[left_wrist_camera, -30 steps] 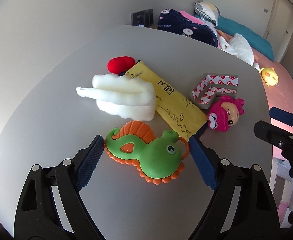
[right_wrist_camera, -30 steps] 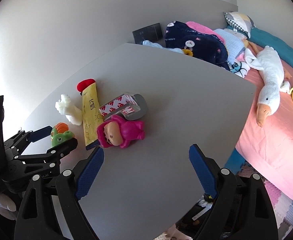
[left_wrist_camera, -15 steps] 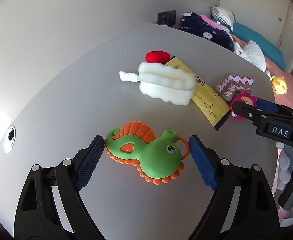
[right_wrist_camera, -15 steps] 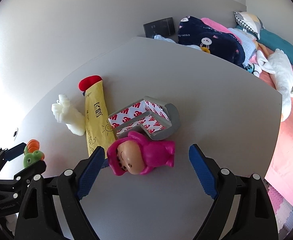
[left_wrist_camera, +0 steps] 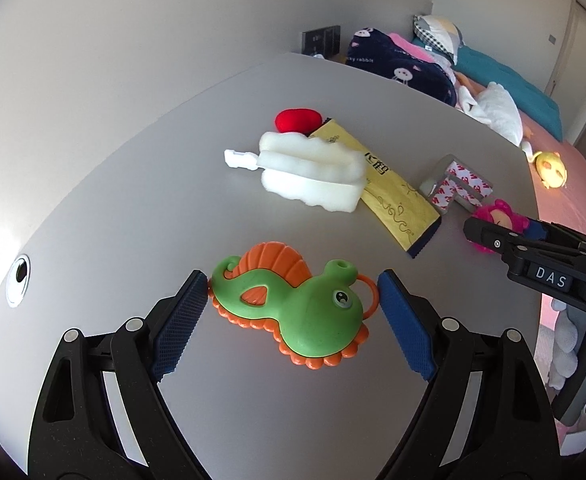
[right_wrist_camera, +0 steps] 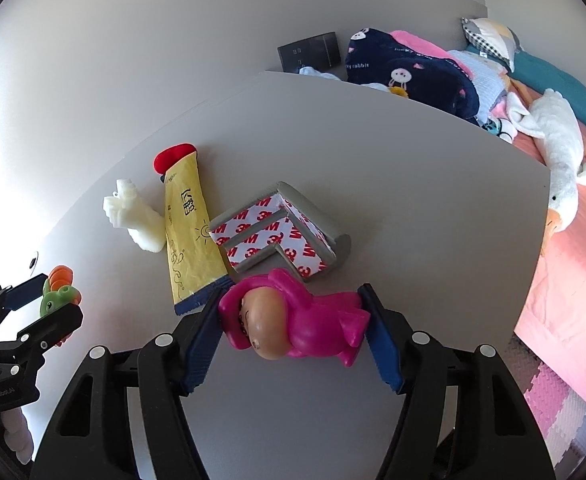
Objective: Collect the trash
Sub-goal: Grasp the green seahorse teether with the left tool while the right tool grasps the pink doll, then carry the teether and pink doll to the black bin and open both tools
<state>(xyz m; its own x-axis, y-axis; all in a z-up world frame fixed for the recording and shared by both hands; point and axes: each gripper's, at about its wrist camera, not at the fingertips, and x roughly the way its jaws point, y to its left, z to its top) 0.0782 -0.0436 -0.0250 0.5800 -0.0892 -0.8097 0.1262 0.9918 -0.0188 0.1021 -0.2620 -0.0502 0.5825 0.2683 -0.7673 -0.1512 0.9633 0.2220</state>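
On the grey table [left_wrist_camera: 133, 200] my left gripper [left_wrist_camera: 292, 278] is shut on a green and orange seahorse toy [left_wrist_camera: 305, 312], one pad on its tail, the other on its ring. My right gripper [right_wrist_camera: 289, 296] straddles a pink doll [right_wrist_camera: 293, 324] lying on the table. Its jaws are closing, and both pads touch the doll's hood and feet. Behind the doll lie a grey corner guard with 3M tape [right_wrist_camera: 285, 232], a yellow wrapper [right_wrist_camera: 191, 236], a white foam piece [right_wrist_camera: 137, 216] and a red item [right_wrist_camera: 173, 154].
The table's right edge drops to a bed with a pink sheet [right_wrist_camera: 573, 264], a plush goose [right_wrist_camera: 557, 148] and a dark blanket [right_wrist_camera: 405, 72]. A wall runs along the table's left side. A round cable hole [left_wrist_camera: 19, 280] sits in the table near the left gripper.
The left gripper carried the seahorse away from the pile, which now lies farther off. The right gripper closed in over the pink doll and its jaws narrowed onto it.
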